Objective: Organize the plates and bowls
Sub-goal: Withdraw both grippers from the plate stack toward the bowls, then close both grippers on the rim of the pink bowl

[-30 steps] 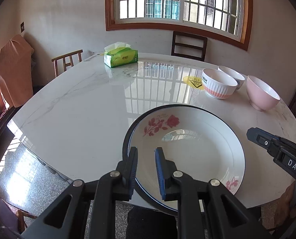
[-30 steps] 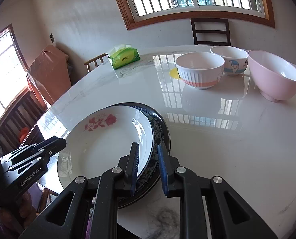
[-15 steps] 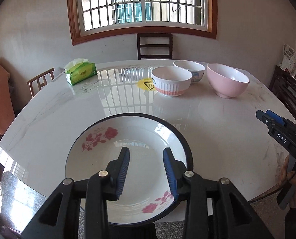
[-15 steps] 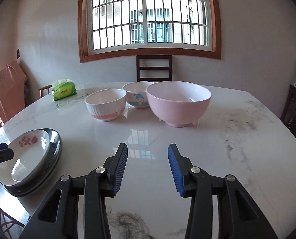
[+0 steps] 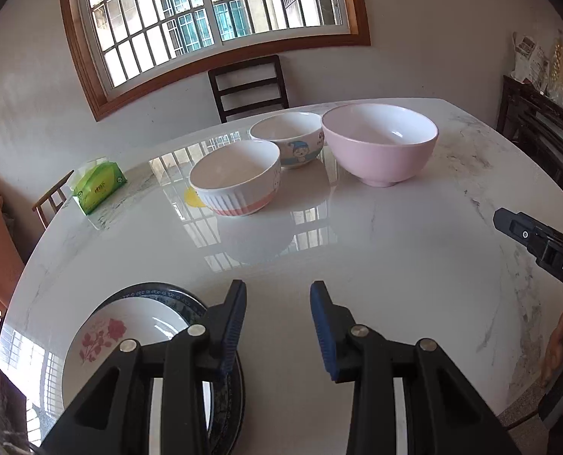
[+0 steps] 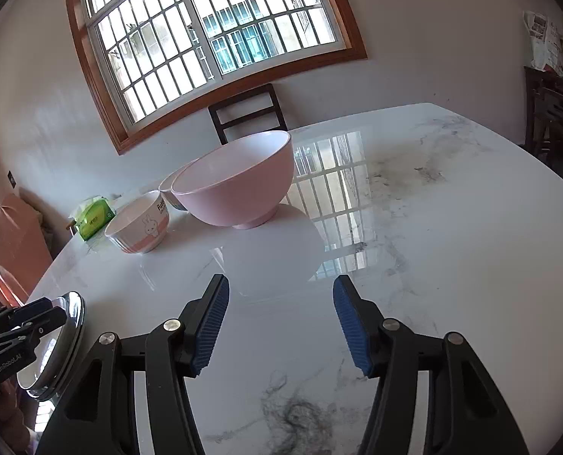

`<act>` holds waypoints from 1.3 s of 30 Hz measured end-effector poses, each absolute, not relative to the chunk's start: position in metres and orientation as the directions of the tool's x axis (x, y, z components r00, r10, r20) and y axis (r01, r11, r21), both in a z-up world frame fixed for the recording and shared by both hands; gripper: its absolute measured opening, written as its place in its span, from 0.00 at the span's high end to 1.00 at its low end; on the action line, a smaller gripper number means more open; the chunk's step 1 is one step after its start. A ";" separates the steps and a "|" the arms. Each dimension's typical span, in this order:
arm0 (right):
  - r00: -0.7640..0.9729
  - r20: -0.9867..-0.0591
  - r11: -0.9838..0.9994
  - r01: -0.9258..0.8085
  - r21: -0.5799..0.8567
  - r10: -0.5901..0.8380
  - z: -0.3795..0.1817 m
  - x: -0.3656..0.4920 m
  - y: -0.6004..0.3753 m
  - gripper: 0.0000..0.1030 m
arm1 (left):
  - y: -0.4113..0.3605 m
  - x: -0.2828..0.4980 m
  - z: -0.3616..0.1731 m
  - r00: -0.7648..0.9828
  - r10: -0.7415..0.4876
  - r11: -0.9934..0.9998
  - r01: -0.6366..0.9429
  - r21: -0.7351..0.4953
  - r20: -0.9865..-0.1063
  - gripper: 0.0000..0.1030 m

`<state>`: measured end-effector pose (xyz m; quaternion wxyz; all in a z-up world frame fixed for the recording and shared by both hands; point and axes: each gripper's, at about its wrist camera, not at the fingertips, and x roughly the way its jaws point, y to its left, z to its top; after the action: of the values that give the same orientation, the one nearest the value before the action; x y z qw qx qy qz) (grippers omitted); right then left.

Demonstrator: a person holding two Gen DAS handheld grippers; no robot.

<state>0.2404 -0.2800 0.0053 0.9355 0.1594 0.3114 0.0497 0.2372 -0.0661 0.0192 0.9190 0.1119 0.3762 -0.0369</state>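
Right hand-held gripper (image 6: 281,318): jaws just widening, released, nothing between.
Left hand-held gripper (image 5: 277,326): released, empty.
Pink bowl (image 6: 239,180): on table (image 6: 452,265), at 11 o'clock from right hand-held gripper, the nearer one.
Stacked plates (image 5: 129,337): at 8 o'clock.

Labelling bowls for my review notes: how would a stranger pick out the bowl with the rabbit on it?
On the white marble table under the barred window, three bowls sit in a cluster. The white ribbed ceramic bowl with a pink band is the nearest one on the left, towards the green tissue pack. Only it bears a rabbit drawing; its neighbours are plain pink or blue-cartooned.
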 end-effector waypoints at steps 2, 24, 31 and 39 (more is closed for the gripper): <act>0.799 -0.565 0.938 0.002 0.347 0.207 0.005 0.241 -0.285 0.40 | -0.076 0.245 0.017 0.712 0.018 0.969 0.160 0.188 -0.701 0.65; 0.771 -0.593 0.927 0.010 0.375 0.231 0.014 0.286 -0.316 0.33 | -0.120 0.318 0.008 0.682 0.016 0.961 0.192 0.201 -0.731 0.65; 0.743 -0.581 0.883 -0.029 0.468 0.332 0.033 0.332 -0.327 0.30 | -0.095 0.377 0.014 0.482 -0.306 0.949 0.225 -0.222 -0.821 0.65; 0.663 -0.654 0.888 -0.036 0.458 0.364 0.048 0.411 -0.326 0.30 | -0.096 0.430 0.018 0.454 -0.340 0.939 0.216 -0.268 -0.824 0.65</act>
<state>0.4109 -0.3264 0.0476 0.8879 0.2076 0.3947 0.1128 0.4299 -0.0963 0.0181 0.8502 -0.0623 0.4964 -0.1637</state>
